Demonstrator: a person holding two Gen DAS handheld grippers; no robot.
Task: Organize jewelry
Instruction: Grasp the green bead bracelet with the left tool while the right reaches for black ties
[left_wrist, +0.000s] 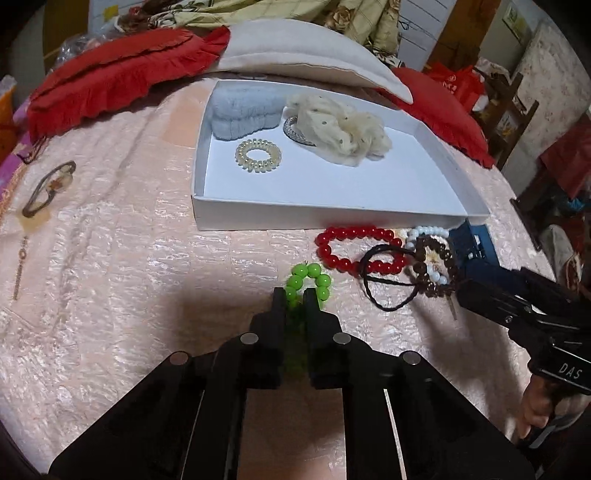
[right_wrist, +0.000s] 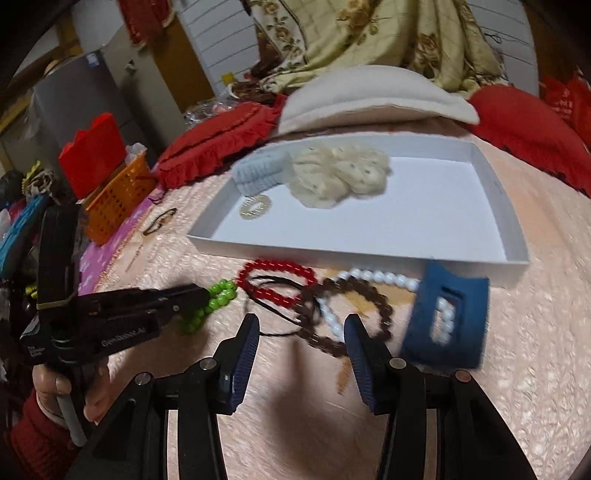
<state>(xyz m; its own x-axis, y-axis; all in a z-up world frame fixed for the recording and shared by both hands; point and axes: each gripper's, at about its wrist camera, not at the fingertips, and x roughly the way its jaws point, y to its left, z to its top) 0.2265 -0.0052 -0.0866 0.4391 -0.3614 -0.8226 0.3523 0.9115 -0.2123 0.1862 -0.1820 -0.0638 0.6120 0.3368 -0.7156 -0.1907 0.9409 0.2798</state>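
Left gripper (left_wrist: 295, 295), jaws clamped on green bead bracelet (left_wrist: 308, 278), low over pink bedspread (left_wrist: 129, 258), just short of white tray (left_wrist: 332, 216). Right gripper (right_wrist: 301, 328), jaws wide apart & empty, hovers over tangle nearby: red bead bracelet (right_wrist: 277, 280), brown bead bracelet (right_wrist: 343, 317), white bead bracelet (right_wrist: 369, 277), black cord (right_wrist: 280, 306), w/ blue hair claw (right_wrist: 445, 321) beside. Tray already holds blue scrunchie (left_wrist: 243, 110), cream scrunchie (left_wrist: 343, 129), coil hair tie (left_wrist: 258, 154). Risks: thin grip on green beads may slip during lift; right jaws closing into tangle could drag several pieces at once.
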